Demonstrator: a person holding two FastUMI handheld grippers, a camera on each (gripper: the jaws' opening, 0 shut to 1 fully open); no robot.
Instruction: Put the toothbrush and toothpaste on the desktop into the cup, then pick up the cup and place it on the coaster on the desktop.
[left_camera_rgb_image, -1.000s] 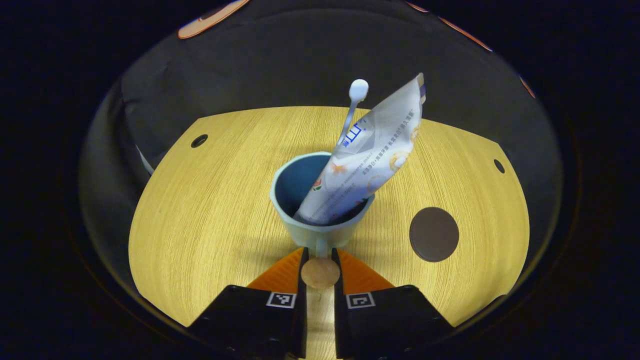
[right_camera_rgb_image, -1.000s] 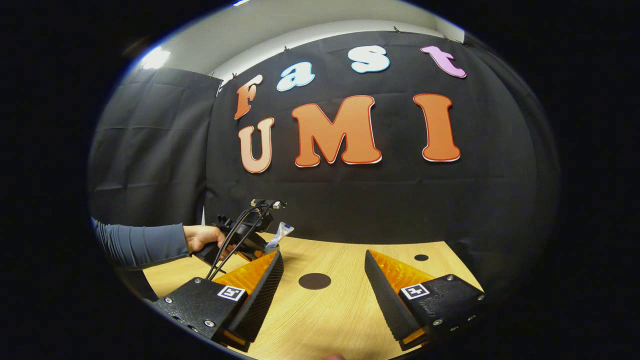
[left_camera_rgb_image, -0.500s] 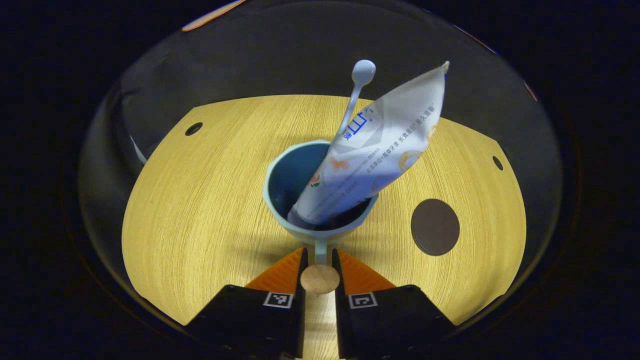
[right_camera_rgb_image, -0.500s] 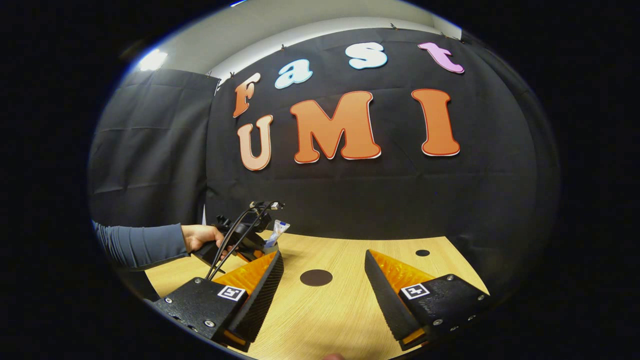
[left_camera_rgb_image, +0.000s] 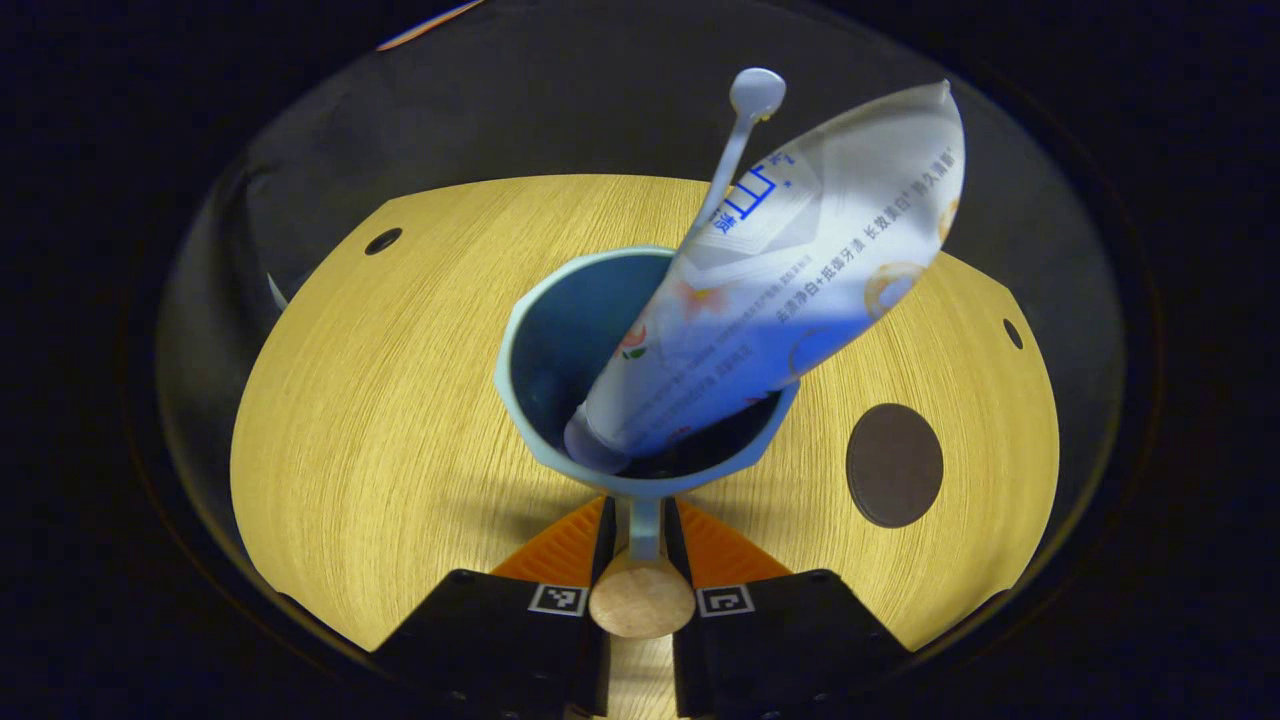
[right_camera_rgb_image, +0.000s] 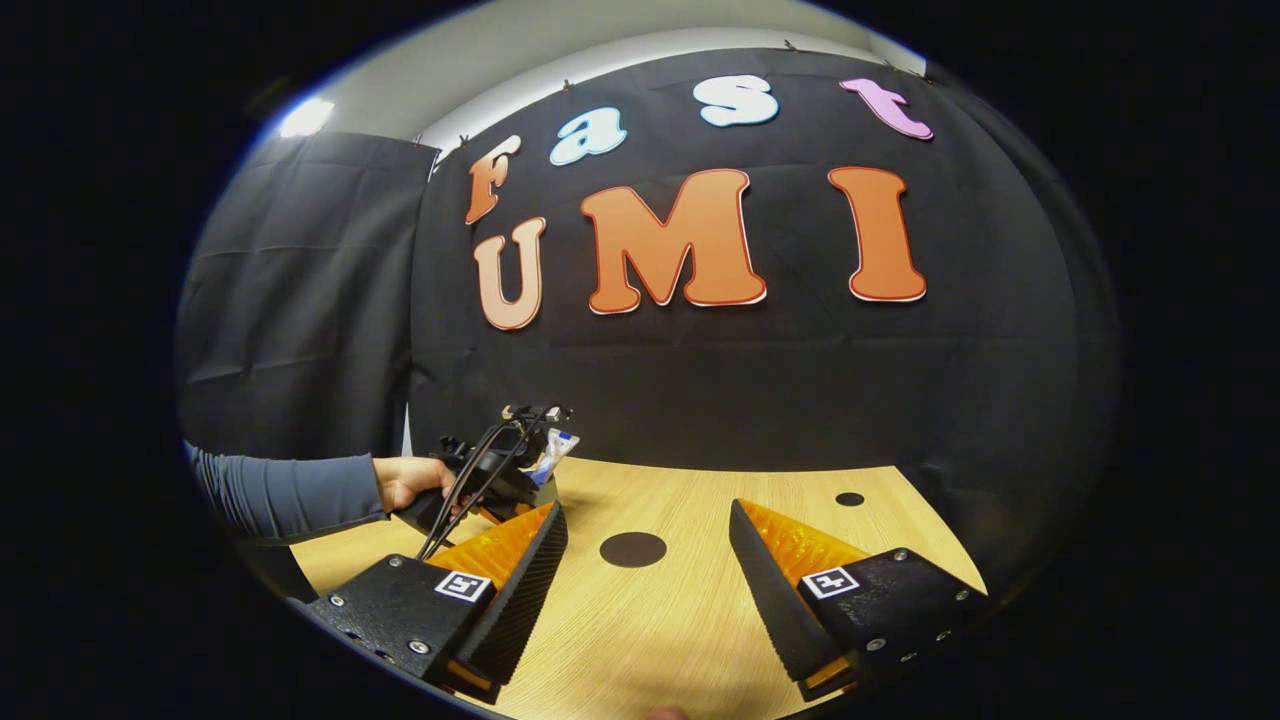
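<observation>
Wooden desktop (left_camera_rgb_image: 400, 420) now farther below: left gripper (left_camera_rgb_image: 640, 560), clamped on handle, lifting cup (left_camera_rgb_image: 560, 350) with toothpaste (left_camera_rgb_image: 790, 290), toothbrush (left_camera_rgb_image: 745, 110); coaster (left_camera_rgb_image: 894, 465) next. Right gripper (right_camera_rgb_image: 648, 560) agape, empty.

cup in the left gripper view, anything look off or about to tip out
Nothing spilled or damaged. The toothpaste tube leans steeply over the cup's far-right rim, sticking well out, with the toothbrush standing behind it. The left gripper is shut on the cup's handle. The coaster lies bare to the right.
</observation>
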